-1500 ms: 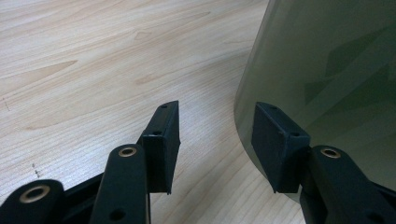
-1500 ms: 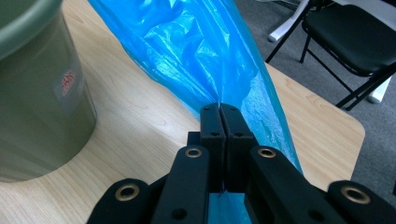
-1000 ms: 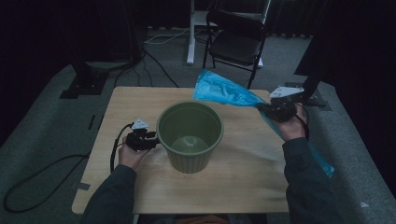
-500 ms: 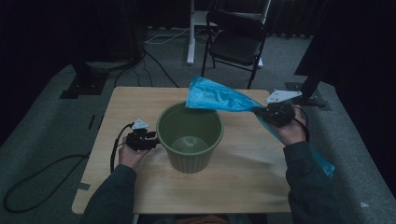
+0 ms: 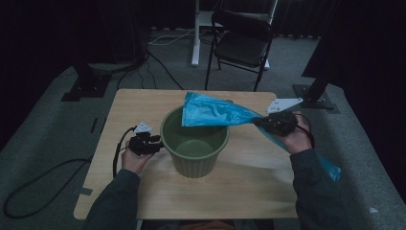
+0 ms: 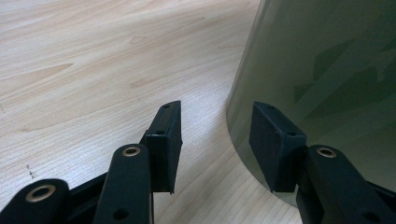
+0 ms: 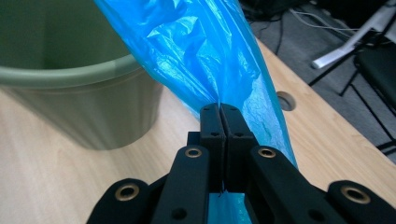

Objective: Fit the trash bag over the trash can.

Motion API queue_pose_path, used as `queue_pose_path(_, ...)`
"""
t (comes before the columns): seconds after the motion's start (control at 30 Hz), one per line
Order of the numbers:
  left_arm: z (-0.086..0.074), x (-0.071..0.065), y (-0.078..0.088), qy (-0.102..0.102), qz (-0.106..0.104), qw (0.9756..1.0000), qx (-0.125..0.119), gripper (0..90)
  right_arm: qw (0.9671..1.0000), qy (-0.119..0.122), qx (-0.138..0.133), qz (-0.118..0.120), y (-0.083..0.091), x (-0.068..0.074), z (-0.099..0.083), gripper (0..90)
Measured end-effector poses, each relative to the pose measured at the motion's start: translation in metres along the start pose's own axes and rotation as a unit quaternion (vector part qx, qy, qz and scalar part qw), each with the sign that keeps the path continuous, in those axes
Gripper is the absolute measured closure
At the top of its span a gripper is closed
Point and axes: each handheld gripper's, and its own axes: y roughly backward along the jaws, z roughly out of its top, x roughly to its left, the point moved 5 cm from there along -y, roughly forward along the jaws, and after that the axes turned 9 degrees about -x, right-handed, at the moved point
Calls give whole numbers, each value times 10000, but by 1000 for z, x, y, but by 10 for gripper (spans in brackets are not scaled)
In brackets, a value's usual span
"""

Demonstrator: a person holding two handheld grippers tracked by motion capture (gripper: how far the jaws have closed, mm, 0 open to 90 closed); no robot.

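A green plastic bucket [image 5: 194,153] stands upright in the middle of the wooden table [image 5: 249,187]. My right gripper [image 5: 261,123] is shut on a blue plastic bag [image 5: 210,111], which stretches leftward over the bucket's far rim. In the right gripper view the jaws pinch the blue bag [image 7: 205,56] tight, with the bucket [image 7: 79,79] at left. The bag's other end hangs behind the right forearm off the table edge. My left gripper [image 5: 157,143] rests on the table against the bucket's left side. Its jaws stand open in the left gripper view, beside the bucket wall [image 6: 327,70], nothing between them.
A black folding chair [image 5: 242,43] stands on the grey floor beyond the table's far edge. White desk legs [image 5: 195,33] and black cables lie behind it. Dark stands flank the table at left and right. A round hole [image 7: 286,100] is cut in the tabletop.
My right gripper has carried the blue bag leftward and lower, so its free end now lies over the bucket's far rim. The left gripper has not moved.
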Motion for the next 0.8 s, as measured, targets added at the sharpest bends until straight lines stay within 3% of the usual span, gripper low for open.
queue_pose_path(0.23,7,-4,10,-42,-72,9999,-116,573,9996,135,145,225,-7,10,0,891)
queue_pose_path(0.6,35,-9,37,-86,-132,9977,-660,589,9984,293,264,415,-12,19,7,891)
queue_pose_path(0.8,49,-12,46,-181,-181,9968,-759,589,9980,325,295,457,-11,21,7,891)
